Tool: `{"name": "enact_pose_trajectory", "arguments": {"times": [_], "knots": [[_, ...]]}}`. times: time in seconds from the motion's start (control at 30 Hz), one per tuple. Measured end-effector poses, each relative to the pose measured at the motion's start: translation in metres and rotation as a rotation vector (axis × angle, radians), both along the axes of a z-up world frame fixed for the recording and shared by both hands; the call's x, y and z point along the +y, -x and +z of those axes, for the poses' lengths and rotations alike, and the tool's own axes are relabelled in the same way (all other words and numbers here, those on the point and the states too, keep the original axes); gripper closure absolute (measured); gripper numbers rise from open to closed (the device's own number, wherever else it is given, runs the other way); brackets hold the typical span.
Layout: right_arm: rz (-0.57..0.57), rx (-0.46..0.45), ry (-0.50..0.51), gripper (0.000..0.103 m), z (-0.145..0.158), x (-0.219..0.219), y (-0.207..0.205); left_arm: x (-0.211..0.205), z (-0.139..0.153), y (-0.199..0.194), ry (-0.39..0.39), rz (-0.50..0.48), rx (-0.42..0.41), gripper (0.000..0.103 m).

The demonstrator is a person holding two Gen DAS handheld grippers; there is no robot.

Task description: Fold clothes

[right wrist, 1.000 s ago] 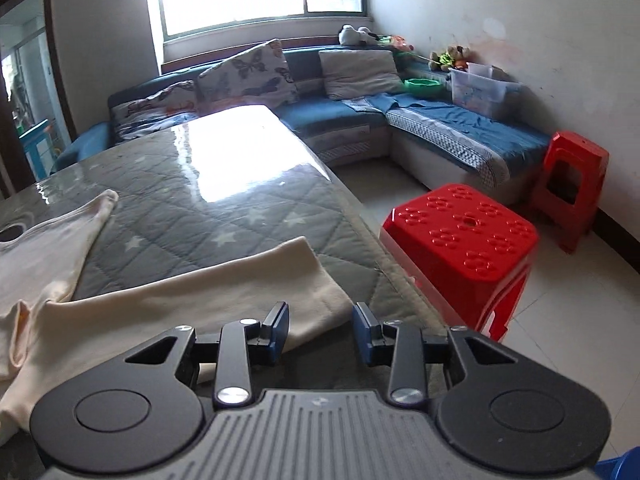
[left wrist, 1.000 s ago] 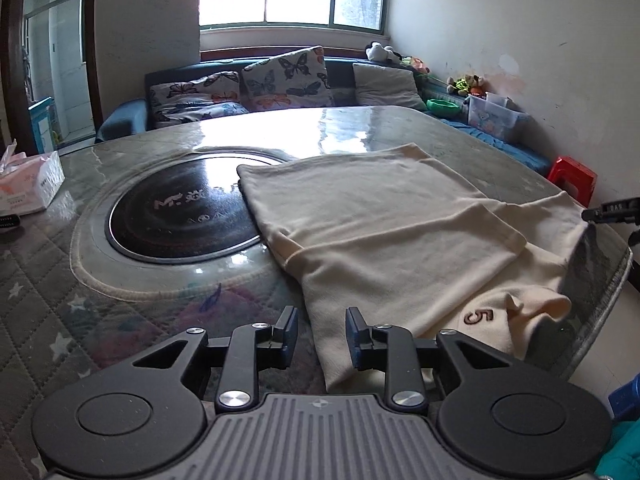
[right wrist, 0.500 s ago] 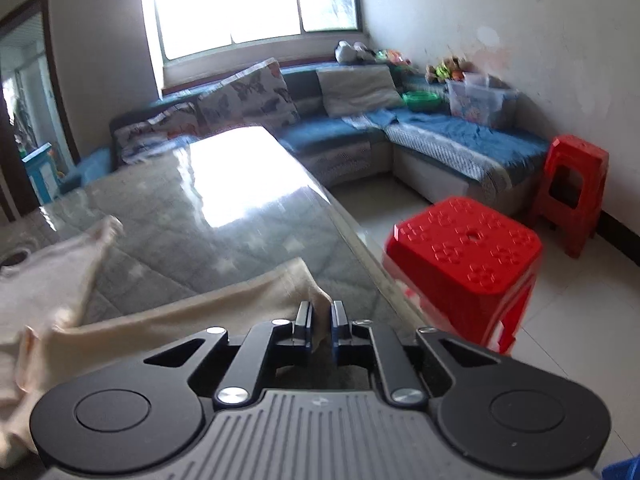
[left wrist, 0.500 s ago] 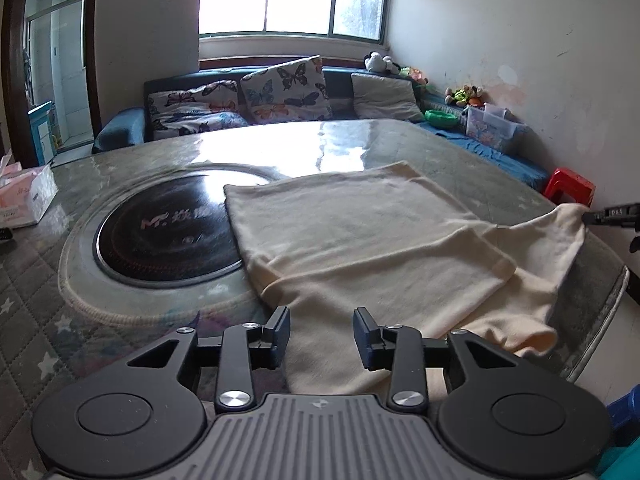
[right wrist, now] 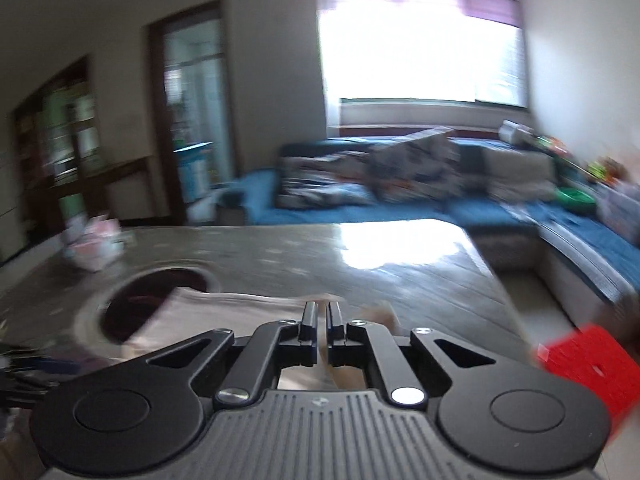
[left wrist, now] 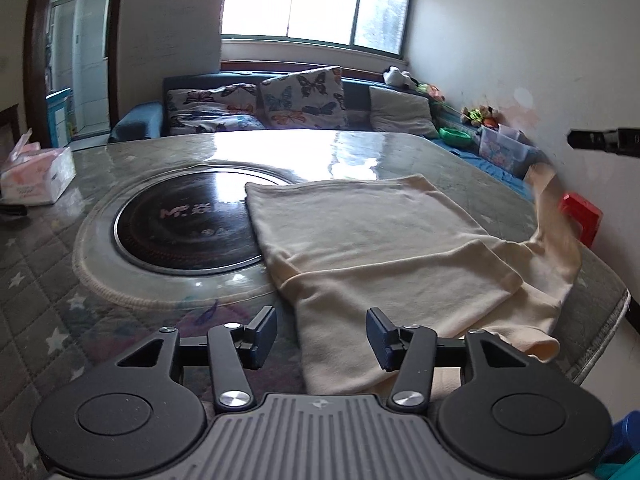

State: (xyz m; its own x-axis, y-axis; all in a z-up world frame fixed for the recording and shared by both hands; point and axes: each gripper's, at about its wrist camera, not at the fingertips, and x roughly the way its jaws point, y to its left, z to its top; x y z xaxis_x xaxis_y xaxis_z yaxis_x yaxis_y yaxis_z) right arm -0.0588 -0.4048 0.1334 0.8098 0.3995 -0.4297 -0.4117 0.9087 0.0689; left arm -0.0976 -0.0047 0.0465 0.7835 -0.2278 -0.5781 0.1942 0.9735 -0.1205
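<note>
Your left tool [left wrist: 322, 334] hovers low over the near edge of the worktop [left wrist: 360, 150], its jaws wide apart with nothing between them. A cream cotton garment [left wrist: 384, 240] lies spread on the worktop just beyond it, its left edge overlapping the round black glass hob [left wrist: 180, 228] set into the grey quilted cover. The garment's right end rises off the surface toward the right edge of the left view, where a black tool tip shows. Your right tool [right wrist: 322, 318] has its jaws almost closed on a fold of the cream cloth [right wrist: 240, 308]; that view is motion-blurred. A pink tissue pack [left wrist: 36, 176] sits at the far left, and a red plastic stool [right wrist: 592, 368] stands on the floor to the right.
</note>
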Motion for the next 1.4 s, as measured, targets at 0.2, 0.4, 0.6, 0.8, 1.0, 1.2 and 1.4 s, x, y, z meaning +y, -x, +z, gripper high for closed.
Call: {"name": "enact_pose_trajectory", "arguments": {"times": [0.2, 0.4, 0.6, 0.8, 1.0, 1.2, 1.4], "knots": [[0.188, -0.037, 0.058, 0.1, 0.006, 0.071, -0.001, 0.012, -0.003, 0.007, 0.031, 0.031, -0.002, 0.05], [0.118, 0.046, 0.15, 0.086, -0.019, 0.067, -0.013, 0.022, -0.007, 0.006, 0.045, 0.055, 0.009, 0.047], [0.026, 0.179, 0.254, 0.076, -0.071, 0.046, -0.024, 0.017, -0.01, 0.0, 0.045, 0.043, 0.021, 0.044], [0.003, 0.218, 0.292, 0.074, -0.104, 0.04, -0.03, 0.009, -0.009, -0.003, 0.034, 0.034, 0.026, 0.035], [-0.009, 0.245, 0.252, 0.09, -0.114, 0.031, -0.039, 0.006, -0.008, -0.006, 0.021, 0.039, 0.035, 0.032], [-0.043, 0.201, 0.134, 0.099, -0.083, 0.012, -0.032, 0.004, -0.008, -0.007, 0.015, 0.034, 0.038, 0.032], [-0.036, 0.105, 0.008, 0.099, -0.025, 0.001, -0.019, 0.003, -0.006, -0.003, 0.024, 0.029, 0.023, 0.031]]}}
